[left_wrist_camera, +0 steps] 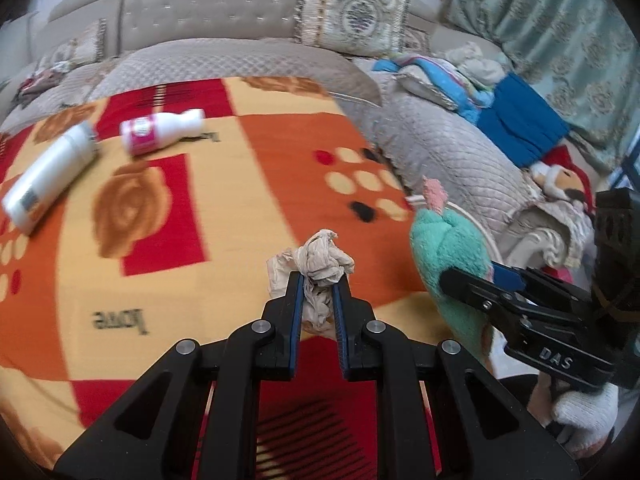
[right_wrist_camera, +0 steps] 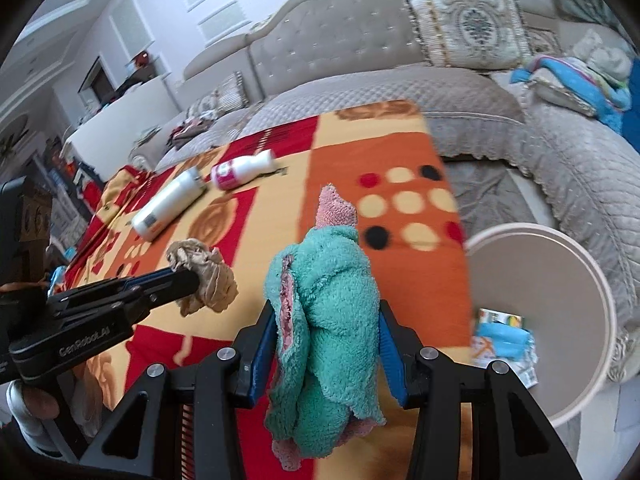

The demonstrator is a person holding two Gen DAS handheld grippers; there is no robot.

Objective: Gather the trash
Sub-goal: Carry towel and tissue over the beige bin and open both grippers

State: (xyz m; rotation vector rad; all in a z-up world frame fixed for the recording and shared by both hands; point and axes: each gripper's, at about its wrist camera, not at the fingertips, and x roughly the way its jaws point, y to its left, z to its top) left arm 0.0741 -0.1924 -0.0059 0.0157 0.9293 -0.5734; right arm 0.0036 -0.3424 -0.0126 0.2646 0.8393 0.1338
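Crumpled paper (left_wrist_camera: 320,268) sits clenched between the left gripper's (left_wrist_camera: 319,280) fingers, and a teal fluffy cloth (right_wrist_camera: 328,312) is grasped between the right gripper's (right_wrist_camera: 326,344) fingers. Right of the right fingers stands the round bin (right_wrist_camera: 576,264); each load should probably hang squarely over its opening before release, as both bottles (left_wrist_camera: 48,172) (left_wrist_camera: 160,130) lie on the blanket (left_wrist_camera: 248,168) beyond the fingertips.

**Black grippers, blue pads, white gloves**

Both tools are black plastic linkages with round silver pivot bolts. The left gripper (left_wrist_camera: 319,280) and right gripper (right_wrist_camera: 326,312) carry blue finger pads (right_wrist_camera: 262,344). White lettering marks their sides. A white knit glove (left_wrist_camera: 584,412) covers one hand.
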